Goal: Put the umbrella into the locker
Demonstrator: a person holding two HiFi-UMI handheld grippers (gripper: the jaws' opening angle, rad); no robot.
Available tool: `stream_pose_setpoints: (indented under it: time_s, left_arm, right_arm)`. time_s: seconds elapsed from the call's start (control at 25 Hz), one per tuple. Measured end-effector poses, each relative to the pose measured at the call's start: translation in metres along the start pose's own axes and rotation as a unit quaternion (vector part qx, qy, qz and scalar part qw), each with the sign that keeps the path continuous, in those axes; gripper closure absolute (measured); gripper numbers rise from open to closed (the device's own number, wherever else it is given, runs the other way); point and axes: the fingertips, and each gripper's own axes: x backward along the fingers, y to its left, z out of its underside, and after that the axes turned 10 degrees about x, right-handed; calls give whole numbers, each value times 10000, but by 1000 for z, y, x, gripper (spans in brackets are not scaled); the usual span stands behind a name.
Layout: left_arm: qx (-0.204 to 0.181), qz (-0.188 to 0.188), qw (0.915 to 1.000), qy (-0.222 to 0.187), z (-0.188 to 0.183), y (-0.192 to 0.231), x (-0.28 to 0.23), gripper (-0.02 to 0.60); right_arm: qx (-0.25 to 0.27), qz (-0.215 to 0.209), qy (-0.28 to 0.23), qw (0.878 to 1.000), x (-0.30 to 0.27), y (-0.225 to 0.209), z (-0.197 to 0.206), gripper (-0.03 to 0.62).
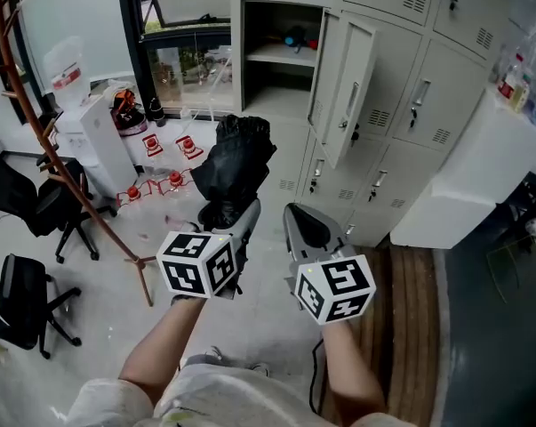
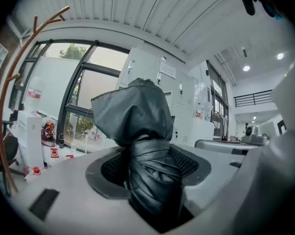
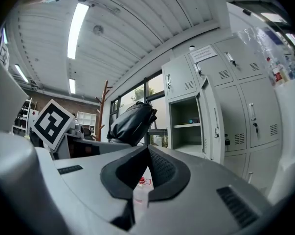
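Here, left gripper (image 1: 226, 215) clamping umbrella (image 1: 237, 157), locker (image 1: 346, 80) open

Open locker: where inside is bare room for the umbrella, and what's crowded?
Bare: the lower compartment, between the shelf above and the open door at right. Crowded: the shelf's back holds small items; red-capped bottles clutter the floor left of the locker.

Showed grey, dark-padded left tongs (image 1: 228, 213) and right tongs (image 1: 308, 228), black-and-white marker cubes (image 1: 196, 263); wore pale, perhaps greyish, clothing (image 1: 223, 400).
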Motion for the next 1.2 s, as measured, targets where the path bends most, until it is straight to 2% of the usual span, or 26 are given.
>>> stream_pose_setpoints:
  time_s: [0.4,0.76,1.2]
  left_arm:
    - [99,109,9999,89,2,22,-31,322]
    - [237,365,9988,226,-17,80,-84,322]
    - [324,841,9945,533,-46,150,-133,322]
  right_arm:
    - [5,100,152,9998,-29,-13,15,591]
    - [78,287,397,9988,-106,-21,22,591]
    - [203,706,608,9954,-197,-19,12,589]
